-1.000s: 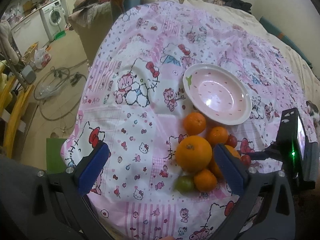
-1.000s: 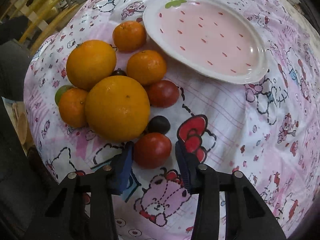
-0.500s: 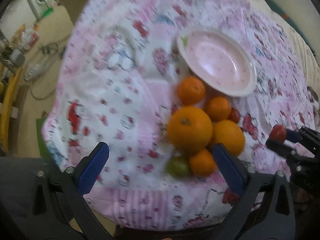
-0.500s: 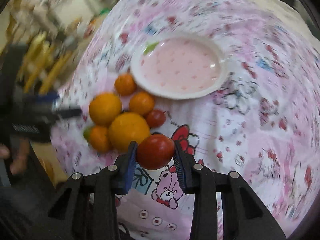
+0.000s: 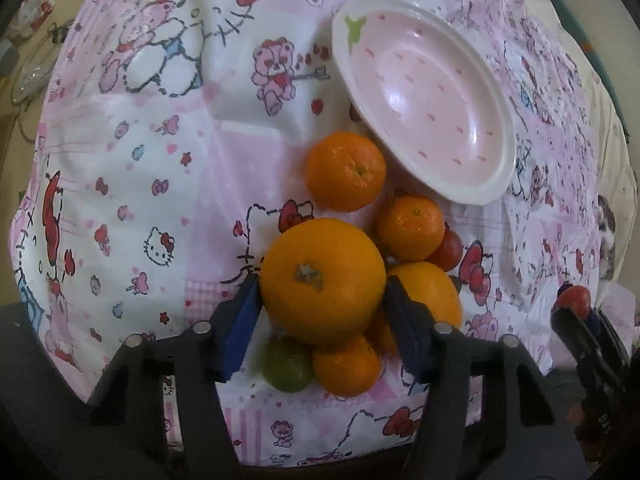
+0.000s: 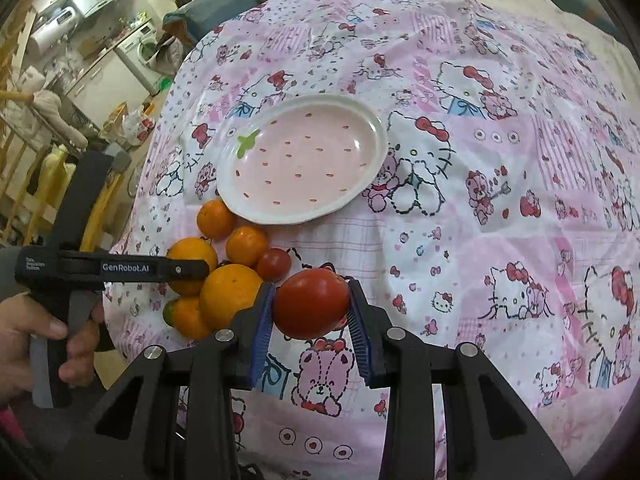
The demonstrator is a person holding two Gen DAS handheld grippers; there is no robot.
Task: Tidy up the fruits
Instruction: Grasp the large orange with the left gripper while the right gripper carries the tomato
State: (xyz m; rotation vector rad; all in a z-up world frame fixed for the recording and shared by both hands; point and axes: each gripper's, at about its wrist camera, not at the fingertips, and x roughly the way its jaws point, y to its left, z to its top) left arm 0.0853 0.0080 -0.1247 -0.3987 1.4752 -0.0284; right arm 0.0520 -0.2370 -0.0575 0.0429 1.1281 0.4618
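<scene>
A large orange (image 5: pixel 320 256) sits on top of a fruit pile on the pink cartoon cloth. My left gripper (image 5: pixel 322 282) points down over it. Its jaws are closing, and both blue pads touch the orange's sides. Around it lie small mandarins (image 5: pixel 346 170), a second large orange (image 5: pixel 432 292), a green fruit (image 5: pixel 286 364) and a small tomato (image 5: pixel 448 246). My right gripper (image 6: pixel 312 290) is shut on a red tomato (image 6: pixel 311 304), held above the cloth in front of the pile. The pink plate (image 6: pixel 300 164) behind the pile holds nothing.
The cloth-covered table (image 6: pixel 480 200) stretches right of the plate. Its rounded edge drops off just left of the pile. A person's hand (image 6: pixel 24 328) grips the left tool's handle. Chairs, a washing machine (image 6: pixel 146 46) and clutter fill the room at far left.
My left gripper came down onto the pile, and its wide jaws drew in around the large orange. My right gripper lifted the tomato off the cloth and pulled back from the pile.
</scene>
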